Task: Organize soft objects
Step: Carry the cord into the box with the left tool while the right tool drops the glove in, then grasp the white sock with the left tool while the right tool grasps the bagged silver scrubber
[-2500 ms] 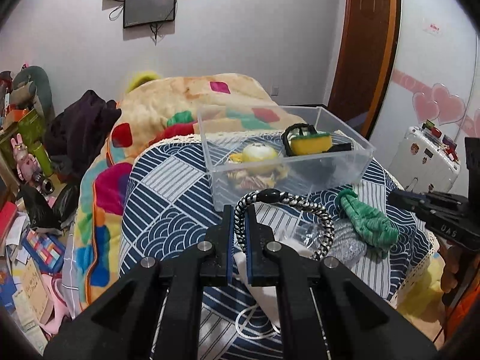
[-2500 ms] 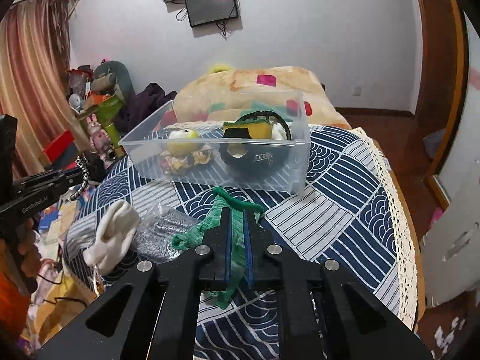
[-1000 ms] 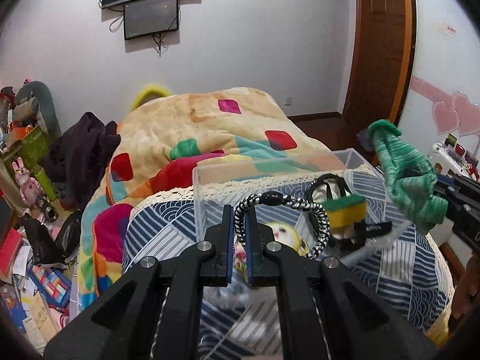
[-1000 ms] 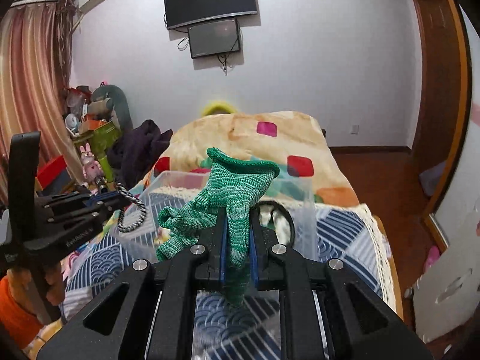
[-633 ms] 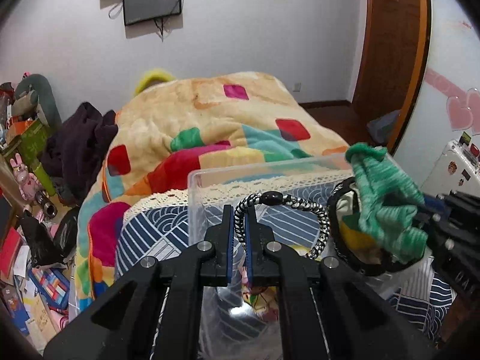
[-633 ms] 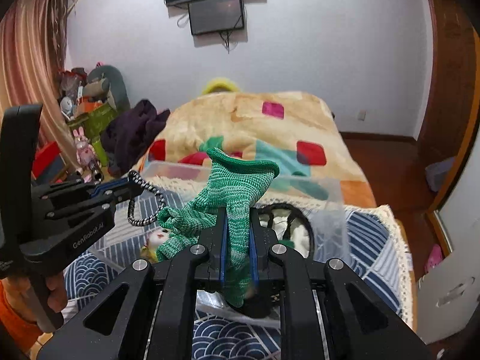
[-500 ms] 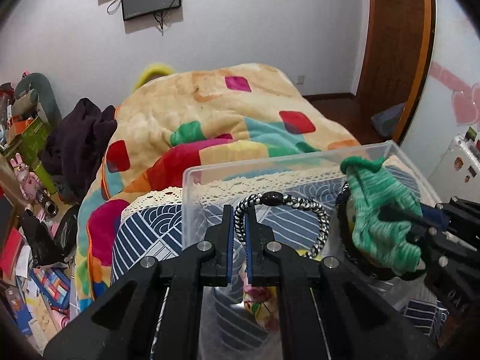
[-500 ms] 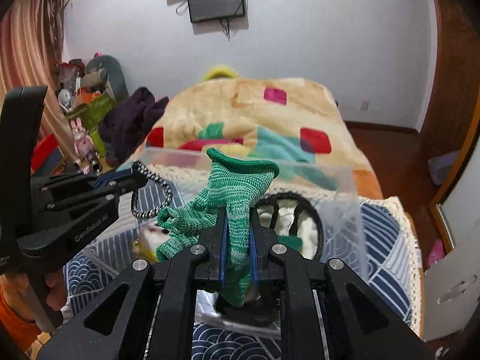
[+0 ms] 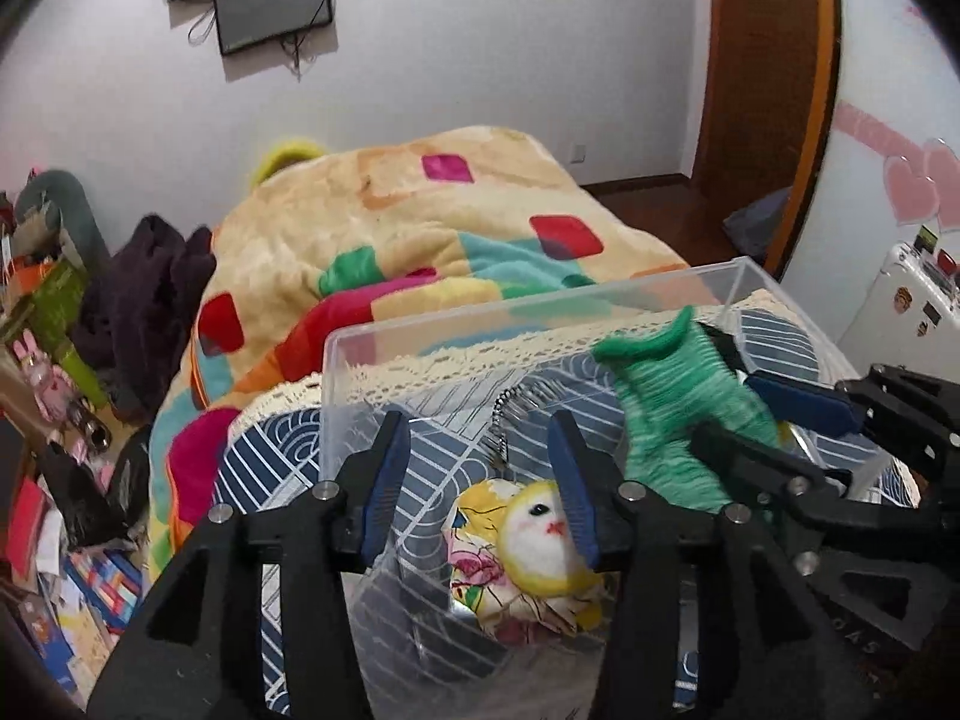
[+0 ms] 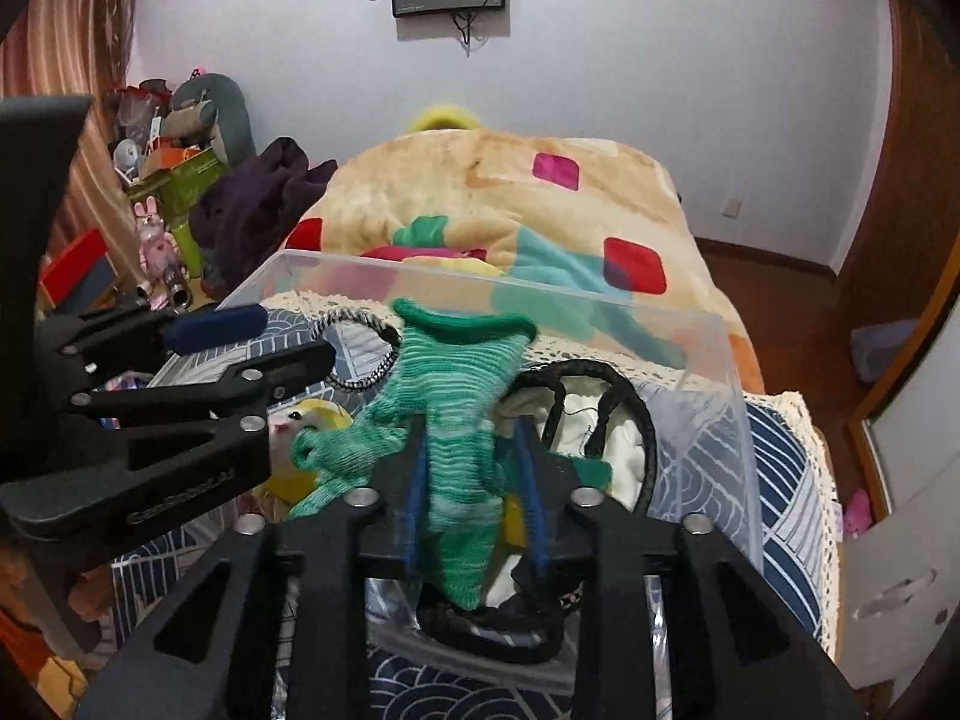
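Left gripper jaws spread wide, holding nothing, over the clear plastic bin; black-white braided cord loose inside the bin, blurred. Right gripper jaws parted, green knit glove loose between them above the bin. Yellow-white plush toy lies on the bin floor

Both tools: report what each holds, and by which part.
Left tool: open, holding nothing. Right tool: open around the green knitted sock, fingers apart at its middle, over the clear plastic bin.
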### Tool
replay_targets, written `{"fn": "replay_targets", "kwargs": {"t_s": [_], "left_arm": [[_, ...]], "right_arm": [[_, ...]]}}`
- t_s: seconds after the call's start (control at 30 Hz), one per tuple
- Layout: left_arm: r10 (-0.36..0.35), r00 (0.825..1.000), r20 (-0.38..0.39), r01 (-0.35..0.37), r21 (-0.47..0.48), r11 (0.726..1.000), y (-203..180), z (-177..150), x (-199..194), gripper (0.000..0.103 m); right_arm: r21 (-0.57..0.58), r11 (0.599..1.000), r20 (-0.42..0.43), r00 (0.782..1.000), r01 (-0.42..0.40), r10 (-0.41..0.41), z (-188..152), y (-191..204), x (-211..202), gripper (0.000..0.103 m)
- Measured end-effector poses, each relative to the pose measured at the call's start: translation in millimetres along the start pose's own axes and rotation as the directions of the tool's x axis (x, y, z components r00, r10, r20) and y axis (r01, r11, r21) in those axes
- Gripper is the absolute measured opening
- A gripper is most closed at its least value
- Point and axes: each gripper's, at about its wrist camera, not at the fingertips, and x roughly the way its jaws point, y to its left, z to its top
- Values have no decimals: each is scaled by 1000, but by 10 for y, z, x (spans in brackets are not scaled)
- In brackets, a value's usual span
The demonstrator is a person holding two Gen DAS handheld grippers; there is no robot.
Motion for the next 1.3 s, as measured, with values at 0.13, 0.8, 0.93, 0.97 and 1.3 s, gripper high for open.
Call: {"fn": "replay_targets", "kwargs": {"t_s": [0.13, 0.8, 0.93, 0.97, 1.3], "left_arm": [[-1, 1000, 24, 2, -15, 1000, 45, -27, -150, 53], [-80, 995, 56, 80, -11, 997, 27, -752, -988, 82], [-101, 995, 9, 101, -23, 995, -20, -992, -960, 82], [-106, 994, -3, 106, -26, 994, -34, -1047, -942, 82], [-139, 984, -114, 126, -113, 986, -13, -1543, -694, 83]], "right_arm": [[-3, 1000, 21, 1000, 1, -1, -20, -7, -109, 43], [-33, 999, 155, 987, -26, 31, -292, 77, -776, 80], [-8, 997, 83, 994, -71, 72, -491, 100, -633, 80], [-3, 997, 62, 995, -78, 79, -543, 104, -588, 80], [13, 990, -67, 988, -140, 140, -920, 248, -363, 80]]}}
